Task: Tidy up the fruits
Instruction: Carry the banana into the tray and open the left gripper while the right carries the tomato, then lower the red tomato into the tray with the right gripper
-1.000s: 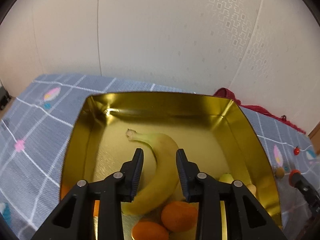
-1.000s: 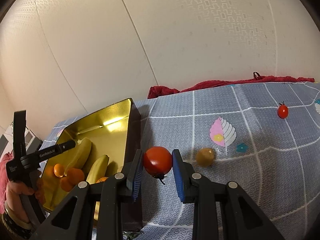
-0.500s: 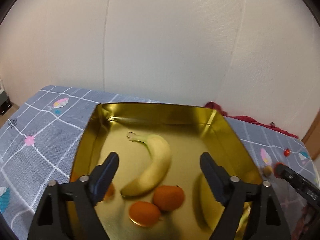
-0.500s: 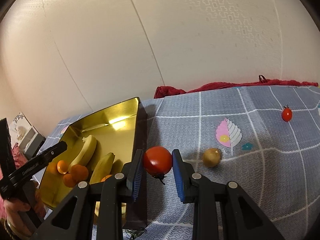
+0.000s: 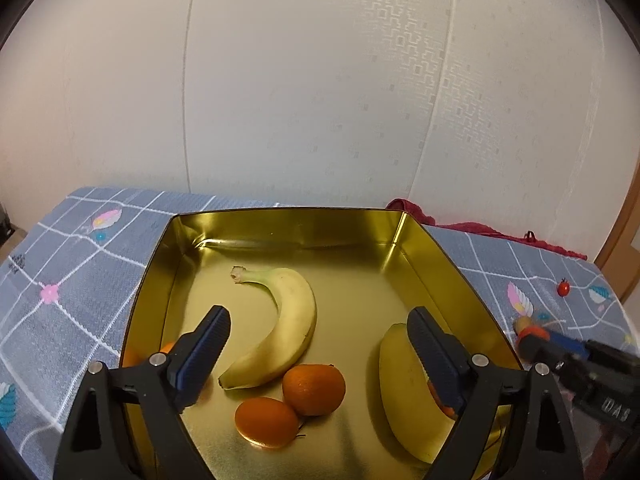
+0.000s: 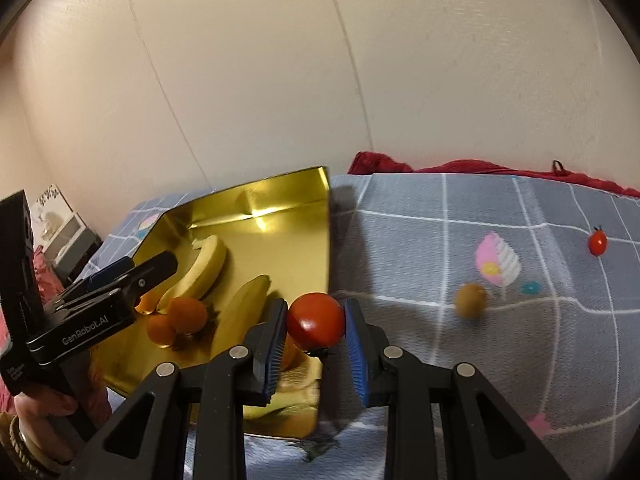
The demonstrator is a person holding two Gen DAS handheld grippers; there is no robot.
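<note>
A gold metal tin holds a banana, a second banana at its right side and two oranges. My left gripper hangs open above the tin, empty, fingers spread either side of the fruit. My right gripper is shut on a red tomato, just over the tin's right wall. A brownish round fruit and a small cherry tomato lie on the grey cloth to the right.
The table carries a grey checked cloth with flower prints. A red fabric lies at the back edge against the wall. A person's hand with bracelets holds the left gripper at the tin's left.
My left gripper opened wide, let go of the banana and pulled back and up. My right gripper carried the tomato leftward, closer to the tin.
</note>
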